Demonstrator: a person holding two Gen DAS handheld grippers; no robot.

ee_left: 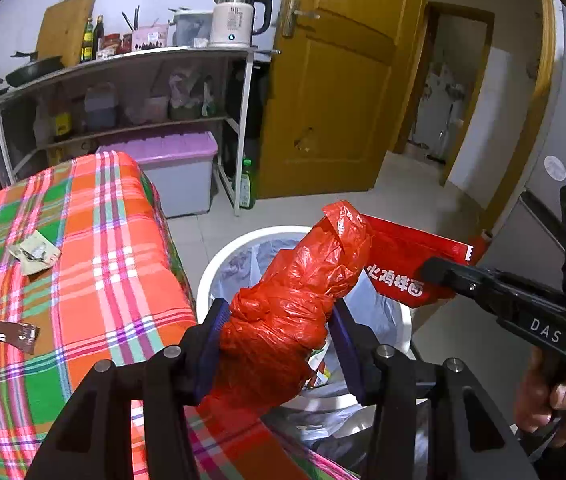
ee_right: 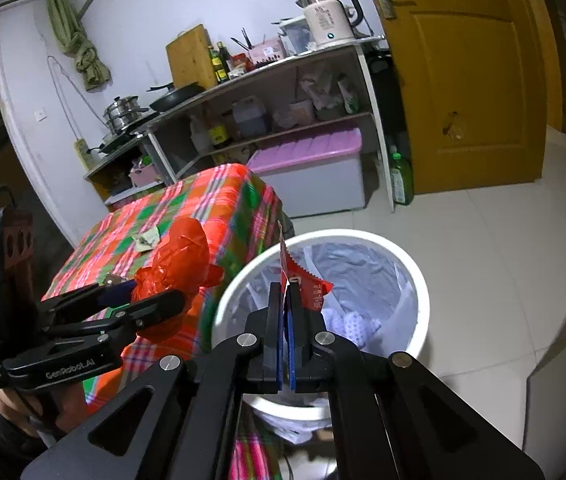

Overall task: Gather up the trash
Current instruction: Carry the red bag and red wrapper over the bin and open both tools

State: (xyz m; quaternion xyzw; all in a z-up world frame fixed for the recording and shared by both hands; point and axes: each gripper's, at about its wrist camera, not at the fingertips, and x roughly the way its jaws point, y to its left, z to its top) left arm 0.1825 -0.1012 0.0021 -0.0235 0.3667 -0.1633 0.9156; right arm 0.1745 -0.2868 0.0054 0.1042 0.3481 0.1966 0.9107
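Note:
My left gripper (ee_left: pixel 279 320) is shut on a crumpled red plastic bag (ee_left: pixel 295 304) and holds it over the near rim of the white trash bin (ee_left: pixel 219 260). My right gripper (ee_right: pixel 286 300) is shut on a flat red snack wrapper (ee_right: pixel 307 280), held above the bin (ee_right: pixel 419 280), which has a bluish liner with trash inside. In the left wrist view the wrapper (ee_left: pixel 407 264) and right gripper (ee_left: pixel 435 270) are at the right. In the right wrist view the bag (ee_right: pixel 179 264) and left gripper (ee_right: pixel 143 300) are at the left. Two wrappers (ee_left: pixel 35 252) (ee_left: pixel 11 334) lie on the plaid tablecloth.
A table with a red-green plaid cloth (ee_left: pixel 95 280) stands left of the bin. Behind are a shelf unit with a kettle (ee_left: pixel 235 20), a pink-lidded storage box (ee_left: pixel 179 172), a green bottle (ee_left: pixel 246 186) and a yellow door (ee_left: pixel 335 80). Tiled floor lies to the right.

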